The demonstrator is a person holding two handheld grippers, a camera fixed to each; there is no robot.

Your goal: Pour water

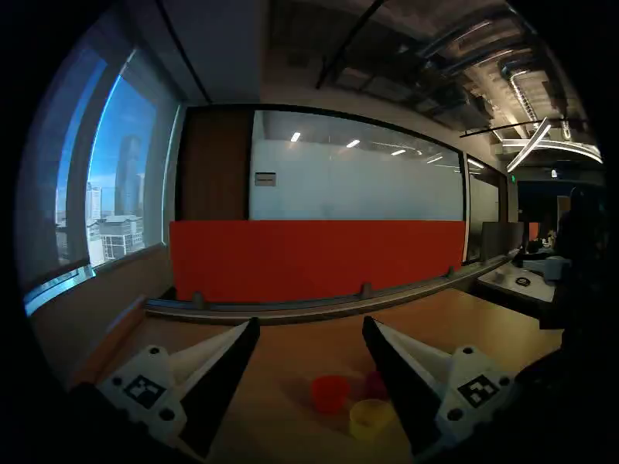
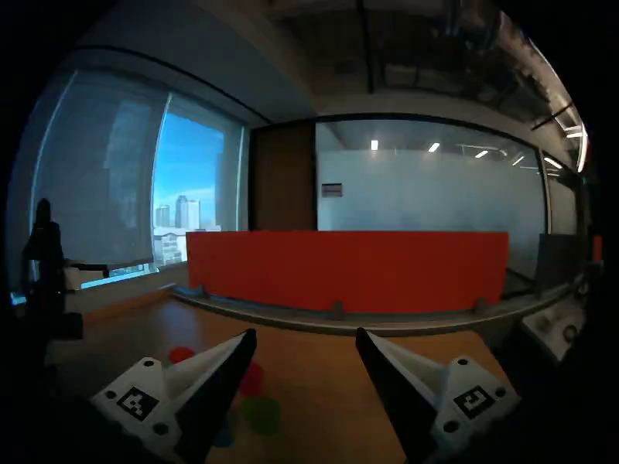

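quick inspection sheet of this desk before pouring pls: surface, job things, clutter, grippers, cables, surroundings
surface: wooden desk, dimly lit
job's things: orange cup, yellow cup and pink cup close together; the right gripper view has a red cup and a green cup
clutter: nothing seen
grippers: left gripper open, holding nothing; right gripper open, holding nothing
cables: nothing seen
surroundings: orange divider panel, frosted glass wall, window with city view
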